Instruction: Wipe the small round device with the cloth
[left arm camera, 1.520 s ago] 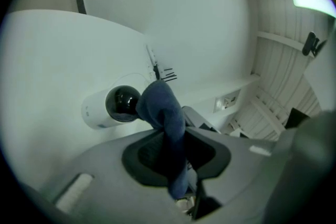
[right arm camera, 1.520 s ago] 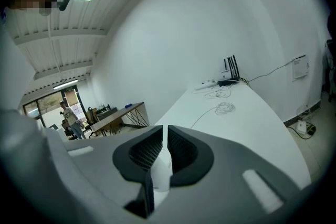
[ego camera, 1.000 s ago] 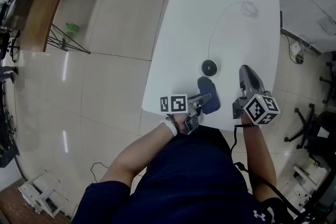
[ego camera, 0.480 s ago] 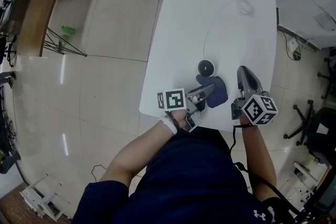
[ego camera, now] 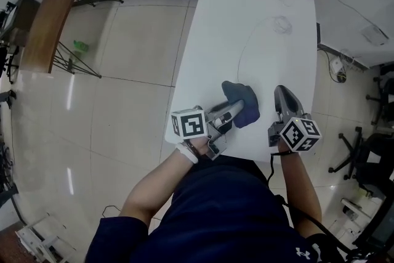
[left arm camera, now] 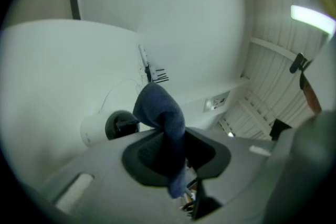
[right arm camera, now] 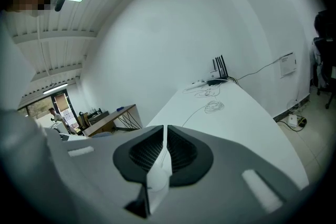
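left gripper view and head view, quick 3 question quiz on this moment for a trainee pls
1. Multiple choice: what is the left gripper shut on? A a white cable, B the blue cloth, C nothing.
2. True or false: the right gripper has its jaws wide apart.
3. Short answer: in the left gripper view, what sits on the table just beyond the blue cloth?
Key: 1 B. 2 false, its jaws are together with nothing between them. 3 the small round device.
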`<state>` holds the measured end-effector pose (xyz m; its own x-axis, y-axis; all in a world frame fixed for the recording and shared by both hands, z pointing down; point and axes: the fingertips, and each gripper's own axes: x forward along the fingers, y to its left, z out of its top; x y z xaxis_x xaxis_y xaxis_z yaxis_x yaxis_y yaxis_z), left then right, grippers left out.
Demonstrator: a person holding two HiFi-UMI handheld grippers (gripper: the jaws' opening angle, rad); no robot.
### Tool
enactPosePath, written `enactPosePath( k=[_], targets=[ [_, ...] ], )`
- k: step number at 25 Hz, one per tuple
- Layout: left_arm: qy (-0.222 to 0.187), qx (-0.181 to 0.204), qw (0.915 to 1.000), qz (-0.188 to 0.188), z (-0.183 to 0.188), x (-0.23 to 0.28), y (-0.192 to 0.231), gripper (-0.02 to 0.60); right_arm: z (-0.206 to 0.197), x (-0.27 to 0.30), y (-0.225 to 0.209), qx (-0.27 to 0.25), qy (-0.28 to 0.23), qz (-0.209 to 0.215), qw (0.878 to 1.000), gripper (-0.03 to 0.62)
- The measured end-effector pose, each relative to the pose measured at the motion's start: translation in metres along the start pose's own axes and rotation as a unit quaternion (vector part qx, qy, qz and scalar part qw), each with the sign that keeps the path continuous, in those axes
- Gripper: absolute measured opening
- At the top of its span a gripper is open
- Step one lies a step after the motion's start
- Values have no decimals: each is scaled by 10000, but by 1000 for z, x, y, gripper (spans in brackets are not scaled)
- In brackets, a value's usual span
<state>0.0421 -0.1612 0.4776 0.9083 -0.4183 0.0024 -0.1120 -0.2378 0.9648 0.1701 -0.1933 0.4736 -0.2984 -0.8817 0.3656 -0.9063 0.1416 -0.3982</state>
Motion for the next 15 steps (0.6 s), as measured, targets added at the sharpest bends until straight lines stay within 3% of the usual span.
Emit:
enactPosePath(
  k=[2, 4, 6, 8, 10, 15],
  targets=[
    [55, 574, 9981, 208, 17, -9, 4, 83, 3, 1, 4, -28, -5, 28, 10000, 29],
    [346, 1248, 9901, 546, 29, -16, 13, 83, 2, 3, 10, -62, 38, 80, 9999, 28],
    [888, 1957, 9707, 1079, 35, -21, 34, 83, -2, 7, 16, -78, 119, 148, 9998, 29],
    [1519, 2425, 9449, 1591, 33, -25, 62, 83, -7, 10, 21, -68, 208, 201, 9996, 29],
    [2010, 2524, 9277, 1876, 27, -26, 89, 83, -14, 13, 24, -29, 299, 228, 9993, 29],
    [2506, 2148, 9226, 1999, 15, -14, 127, 83, -26, 20, 26, 37, 466, 264, 9986, 29]
  ],
)
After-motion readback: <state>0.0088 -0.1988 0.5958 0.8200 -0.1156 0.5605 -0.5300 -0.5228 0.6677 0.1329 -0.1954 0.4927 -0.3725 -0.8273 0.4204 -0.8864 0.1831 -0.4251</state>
